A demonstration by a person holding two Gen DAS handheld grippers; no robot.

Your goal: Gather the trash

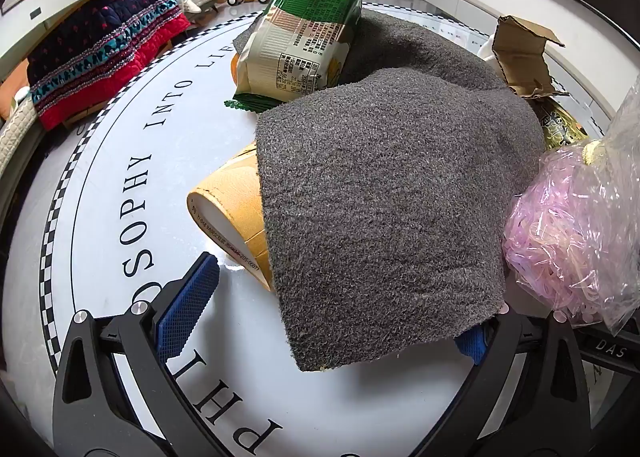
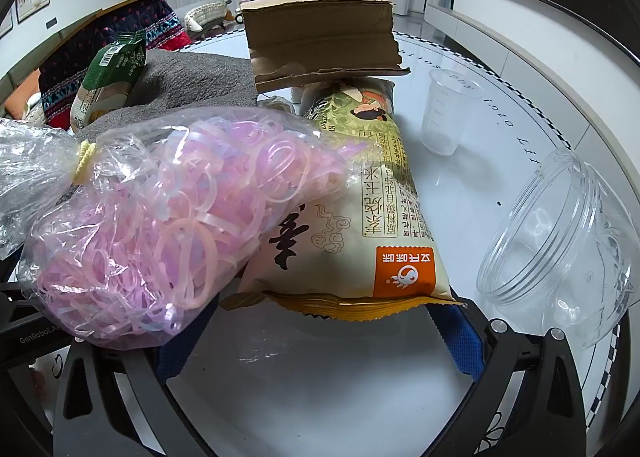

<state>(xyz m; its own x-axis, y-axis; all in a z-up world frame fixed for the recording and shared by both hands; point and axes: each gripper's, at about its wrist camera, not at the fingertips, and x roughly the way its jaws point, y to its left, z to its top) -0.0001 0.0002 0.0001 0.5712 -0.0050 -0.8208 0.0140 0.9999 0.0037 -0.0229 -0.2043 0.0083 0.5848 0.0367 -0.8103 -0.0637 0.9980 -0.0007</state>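
Both tools are spread wide, nothing gripped. Left tool: coarse grey felt mat draped between the fingers, over an orange paper cup on the glossy worktop. Right tool: crinkly yellow snack bag just ahead, pink rubber-band bag over the left finger; the bag's crimped edge should be pinched, not its slippery body.

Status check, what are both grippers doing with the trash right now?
Both hand-held grippers open, left, right. Nothing held. Grey cloth drapes over the paper cup.
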